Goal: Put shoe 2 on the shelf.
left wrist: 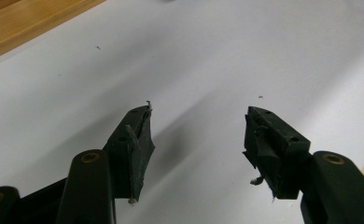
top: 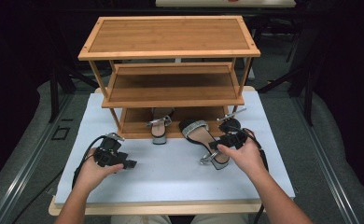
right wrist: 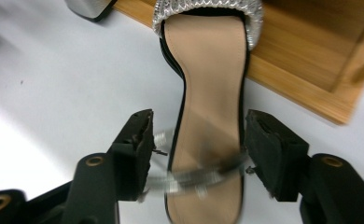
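The right gripper (right wrist: 196, 144) is straddling the heel end of a silver-strapped sandal (right wrist: 210, 98), jaws apart, pads not pressing it. The left gripper (left wrist: 196, 135) is hovering over the white tabletop (left wrist: 217, 56), jaws apart, holding nothing.

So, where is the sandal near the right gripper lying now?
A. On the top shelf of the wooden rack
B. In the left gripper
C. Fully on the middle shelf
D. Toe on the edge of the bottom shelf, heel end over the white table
D: the sandal has its toe strap on the bottom shelf edge and its heel end between the right gripper fingers, above the white table.
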The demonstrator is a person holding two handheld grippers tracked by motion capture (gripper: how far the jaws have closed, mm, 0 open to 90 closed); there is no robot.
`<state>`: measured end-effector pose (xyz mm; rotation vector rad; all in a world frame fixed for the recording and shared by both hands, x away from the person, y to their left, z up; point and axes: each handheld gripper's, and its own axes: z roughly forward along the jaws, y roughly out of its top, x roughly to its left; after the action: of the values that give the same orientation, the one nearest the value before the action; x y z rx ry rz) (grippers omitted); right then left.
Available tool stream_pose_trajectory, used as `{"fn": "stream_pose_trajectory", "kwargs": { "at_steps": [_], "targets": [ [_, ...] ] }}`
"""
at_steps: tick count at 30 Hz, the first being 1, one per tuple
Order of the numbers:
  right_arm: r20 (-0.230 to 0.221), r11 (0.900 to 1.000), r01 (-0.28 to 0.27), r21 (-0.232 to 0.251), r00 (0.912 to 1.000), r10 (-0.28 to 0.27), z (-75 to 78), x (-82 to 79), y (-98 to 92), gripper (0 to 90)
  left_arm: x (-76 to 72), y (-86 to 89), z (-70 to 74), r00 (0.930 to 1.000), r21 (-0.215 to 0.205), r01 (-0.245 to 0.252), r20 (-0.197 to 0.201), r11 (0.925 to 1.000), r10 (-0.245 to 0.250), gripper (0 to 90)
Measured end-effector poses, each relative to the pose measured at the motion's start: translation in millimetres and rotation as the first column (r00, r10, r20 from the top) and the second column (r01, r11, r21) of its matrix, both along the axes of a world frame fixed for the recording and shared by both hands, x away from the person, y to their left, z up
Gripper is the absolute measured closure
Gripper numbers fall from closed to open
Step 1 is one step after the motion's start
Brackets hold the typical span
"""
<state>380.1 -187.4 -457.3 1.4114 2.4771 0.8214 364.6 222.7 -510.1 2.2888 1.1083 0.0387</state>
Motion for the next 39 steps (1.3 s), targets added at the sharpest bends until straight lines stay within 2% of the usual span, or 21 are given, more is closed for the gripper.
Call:
{"fn": "stream_pose_trajectory", "kwargs": {
  "at_steps": [3,4,6,7,9,10,11,12,13,14,15,16,17,18,20,25,28,29,30,31,39],
  "targets": [
    [0.013,1.000,-0.020,0.006,0.9997,0.020,4.5,-9.0,-7.6,46.6,-0.1,-0.4,0.0,1.0000,0.002,0.000,0.000,1.0000,0.000,41.4],
    [0.020,1.000,-0.018,-0.018,0.9996,0.019,4.4,-18.3,-14.8,49.6,-0.4,-1.3,-0.1,1.0000,0.001,-0.002,0.001,1.0000,0.002,41.5],
    [0.021,0.999,-0.022,-0.041,0.9995,0.023,2.6,-22.3,-18.7,49.6,-0.4,-1.7,0.0,1.0000,0.003,-0.002,0.001,1.0000,0.002,41.5],
    [0.001,0.998,-0.042,-0.038,0.9991,0.042,-3.5,-29.7,-26.3,49.7,-0.3,-2.0,0.0,1.0000,0.002,0.000,0.001,1.0000,0.000,41.5],
    [-0.006,0.996,-0.045,-0.075,0.9990,0.045,-11.0,-36.9,-31.3,49.5,-0.1,-2.6,-0.6,1.0000,0.002,0.002,-0.003,1.0000,-0.002,41.5],
    [-0.009,0.996,-0.063,-0.059,0.9980,0.063,-15.8,-39.5,-33.8,49.4,0.1,-2.6,-0.9,1.0000,0.003,0.003,-0.003,1.0000,-0.003,41.5],
    [0.000,0.994,-0.053,-0.095,0.9986,0.053,-19.6,-42.7,-35.3,48.9,0.1,-2.8,-1.3,1.0000,0.002,0.001,-0.005,1.0000,-0.001,41.5],
    [-0.006,0.995,-0.075,-0.059,0.9972,0.075,-26.0,-43.8,-37.5,48.0,-0.1,-2.9,-1.6,1.0000,-0.001,-0.001,-0.009,1.0000,0.001,41.5],
    [-0.032,0.992,-0.125,0.031,0.9915,0.126,-33.0,-43.4,-40.8,47.5,0.1,-2.8,-1.7,1.0000,-0.002,-0.001,-0.008,1.0000,0.001,41.5],
    [-0.032,0.992,-0.125,0.031,0.9915,0.126,-33.0,-43.4,-40.8,47.5,0.1,-2.8,-1.7,1.0000,-0.002,-0.001,-0.008,1.0000,0.001,41.5],
    [-0.011,0.995,-0.068,-0.077,0.9977,0.068,-35.9,-46.9,-38.0,46.6,0.1,-2.7,-1.8,1.0000,-0.003,-0.001,-0.007,1.0000,0.001,41.5],
    [-0.037,0.990,-0.139,0.036,0.9894,0.141,-47.5,-44.8,-39.9,45.0,0.3,-2.5,-2.1,1.0000,-0.004,-0.003,-0.006,1.0000,0.003,41.5],
    [-0.037,0.990,-0.139,0.036,0.9894,0.141,-47.5,-44.8,-39.9,45.0,0.3,-2.5,-2.1,1.0000,-0.004,-0.003,-0.006,1.0000,0.003,41.5],
    [-0.015,0.994,-0.096,-0.052,0.9953,0.096,-49.1,-46.5,-36.6,45.0,0.4,-2.5,-2.3,1.0000,-0.005,-0.003,-0.005,1.0000,0.003,41.5],
    [-0.012,0.994,-0.100,-0.045,0.9949,0.100,-56.6,-42.7,-34.1,49.6,0.6,-2.5,-3.0,1.0000,-0.004,-0.003,-0.007,1.0000,0.003,41.5],
    [-0.006,0.994,-0.088,-0.058,0.9961,0.088,-57.9,-42.8,-25.5,48.8,1.2,-2.0,-3.4,1.0000,-0.008,-0.004,-0.007,1.0000,0.004,41.5],
    [-0.019,0.991,-0.136,-0.022,0.9906,0.135,-57.9,-44.8,-14.9,48.9,1.6,-2.7,-4.1,0.9999,-0.006,0.000,-0.010,1.0000,0.000,41.5],
    [-0.017,0.989,-0.138,-0.044,0.9904,0.137,-57.2,-46.5,-6.4,48.6,1.5,-3.0,-3.7,1.0000,-0.001,0.005,-0.007,1.0000,-0.005,41.5],
    [-0.023,0.988,-0.155,-0.015,0.9878,0.154,-57.7,-46.6,-3.3,48.4,1.3,-3.0,-3.3,1.0000,-0.002,0.005,-0.008,1.0000,-0.005,41.5],
    [-0.023,0.988,-0.155,-0.015,0.9878,0.154,-57.7,-46.6,-3.3,48.4,1.3,-3.0,-3.3,1.0000,-0.002,0.005,-0.008,1.0000,-0.005,41.5],
    [-0.021,0.986,-0.169,-0.014,0.9855,0.168,-70.4,-38.7,9.9,36.3,1.3,-0.4,-4.0,0.9999,-0.004,-0.003,-0.014,1.0000,0.003,41.5]
  ]
}}
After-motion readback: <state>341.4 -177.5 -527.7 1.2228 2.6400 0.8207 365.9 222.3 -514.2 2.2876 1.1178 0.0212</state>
